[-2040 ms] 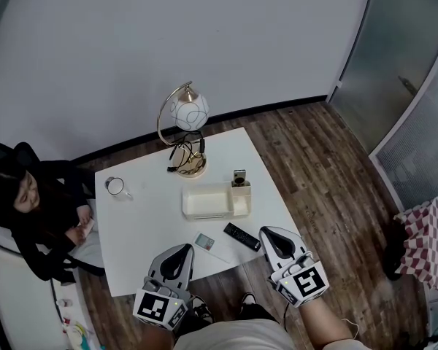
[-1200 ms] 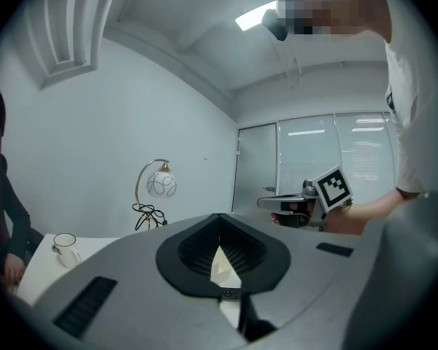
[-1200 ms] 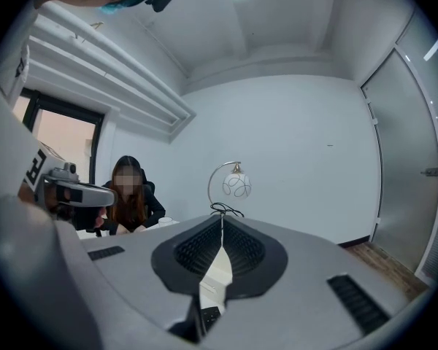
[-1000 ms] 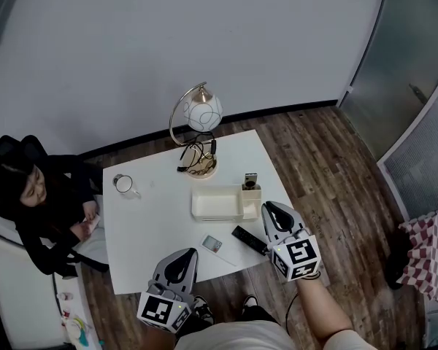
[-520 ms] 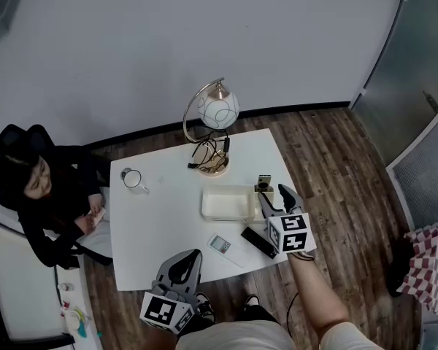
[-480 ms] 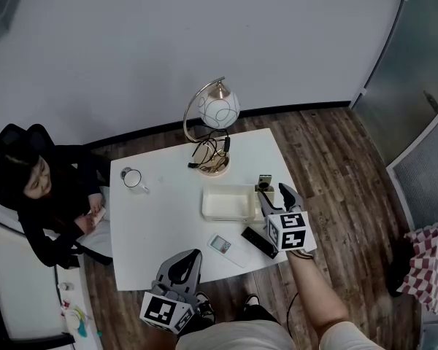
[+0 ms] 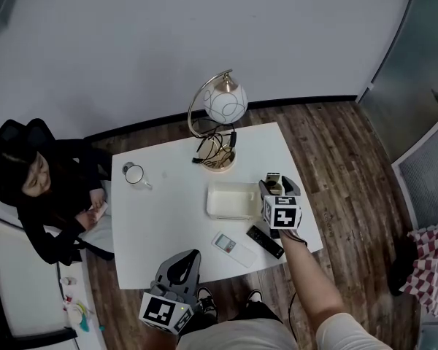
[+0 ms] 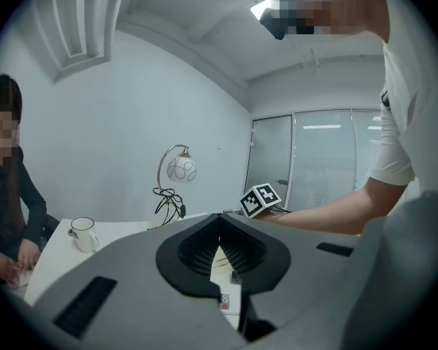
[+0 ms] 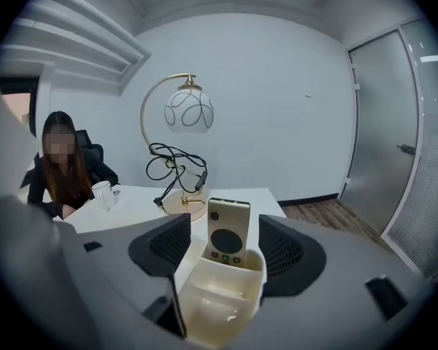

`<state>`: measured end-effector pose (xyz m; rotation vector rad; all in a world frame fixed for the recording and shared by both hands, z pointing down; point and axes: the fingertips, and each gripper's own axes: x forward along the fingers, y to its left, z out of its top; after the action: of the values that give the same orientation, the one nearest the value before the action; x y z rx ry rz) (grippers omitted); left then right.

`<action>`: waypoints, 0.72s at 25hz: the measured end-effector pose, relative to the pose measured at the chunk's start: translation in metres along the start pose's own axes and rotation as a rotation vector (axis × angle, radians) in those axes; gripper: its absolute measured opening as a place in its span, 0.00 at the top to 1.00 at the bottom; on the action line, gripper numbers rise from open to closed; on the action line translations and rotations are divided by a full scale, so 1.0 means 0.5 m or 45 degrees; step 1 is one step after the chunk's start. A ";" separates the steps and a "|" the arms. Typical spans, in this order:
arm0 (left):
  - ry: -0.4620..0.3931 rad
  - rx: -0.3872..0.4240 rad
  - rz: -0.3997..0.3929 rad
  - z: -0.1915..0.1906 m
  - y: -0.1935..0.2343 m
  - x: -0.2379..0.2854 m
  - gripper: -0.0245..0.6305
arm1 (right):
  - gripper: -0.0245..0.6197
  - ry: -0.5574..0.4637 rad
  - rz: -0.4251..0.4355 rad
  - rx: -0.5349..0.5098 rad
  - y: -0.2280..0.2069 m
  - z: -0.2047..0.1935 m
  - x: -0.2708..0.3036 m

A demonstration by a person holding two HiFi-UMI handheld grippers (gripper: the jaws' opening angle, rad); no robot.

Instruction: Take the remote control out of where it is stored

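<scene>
A cream remote control [image 9: 228, 230] stands upright in a small white holder [image 9: 217, 296] at the right end of the white tray [image 7: 232, 200]. My right gripper [image 9: 223, 232] has reached the holder [image 7: 273, 186], and its jaws are opening. One jaw stands on each side of the remote, and neither pad touches it. In the head view my right gripper [image 7: 278, 188] hides most of the holder. My left gripper [image 7: 177, 268] hangs below the table's near edge, shut with nothing in it.
On the white table [image 7: 168, 217] lie a black remote [image 7: 265, 241] and a white remote [image 7: 233, 246] near the front edge. A mug [image 7: 134, 173] and a globe lamp [image 7: 225, 104] with its cable stand at the back. A person [image 7: 40, 192] sits at the left.
My right gripper moved forward from the table's near edge up to the holder, and its jaws spread apart around the upright remote. The left gripper stayed low by the table's near edge.
</scene>
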<state>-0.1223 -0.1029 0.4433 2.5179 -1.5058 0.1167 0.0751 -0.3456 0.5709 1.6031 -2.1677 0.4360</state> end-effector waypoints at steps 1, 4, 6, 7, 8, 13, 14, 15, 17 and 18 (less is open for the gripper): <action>0.005 -0.002 0.002 -0.002 0.004 0.000 0.95 | 0.53 0.010 -0.003 0.008 -0.001 -0.004 0.008; 0.020 -0.007 0.010 -0.008 0.014 -0.002 0.95 | 0.53 0.043 -0.022 0.017 -0.004 -0.017 0.029; 0.024 -0.007 0.014 -0.010 0.019 -0.002 0.95 | 0.53 0.056 -0.030 0.021 -0.004 -0.022 0.039; 0.027 -0.007 0.016 -0.010 0.021 -0.002 0.95 | 0.54 0.055 -0.033 0.024 -0.004 -0.023 0.042; 0.030 -0.006 0.018 -0.011 0.023 -0.003 0.95 | 0.54 0.053 -0.035 0.027 -0.003 -0.023 0.044; 0.038 -0.009 0.024 -0.013 0.033 -0.003 0.95 | 0.54 0.078 -0.068 0.047 -0.009 -0.038 0.058; 0.039 -0.010 0.025 -0.014 0.034 -0.003 0.95 | 0.54 0.081 -0.079 0.047 -0.012 -0.041 0.059; 0.041 -0.010 0.025 -0.015 0.034 -0.004 0.95 | 0.56 0.080 -0.091 0.044 -0.015 -0.042 0.059; 0.041 -0.010 0.025 -0.016 0.034 -0.005 0.95 | 0.63 0.072 -0.109 0.037 -0.021 -0.042 0.058; 0.041 -0.010 0.026 -0.016 0.033 -0.006 0.95 | 0.63 0.067 -0.112 0.035 -0.022 -0.041 0.057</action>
<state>-0.1379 -0.1064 0.4528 2.4829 -1.5167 0.1532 0.0810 -0.3627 0.6031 1.6752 -2.0523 0.4775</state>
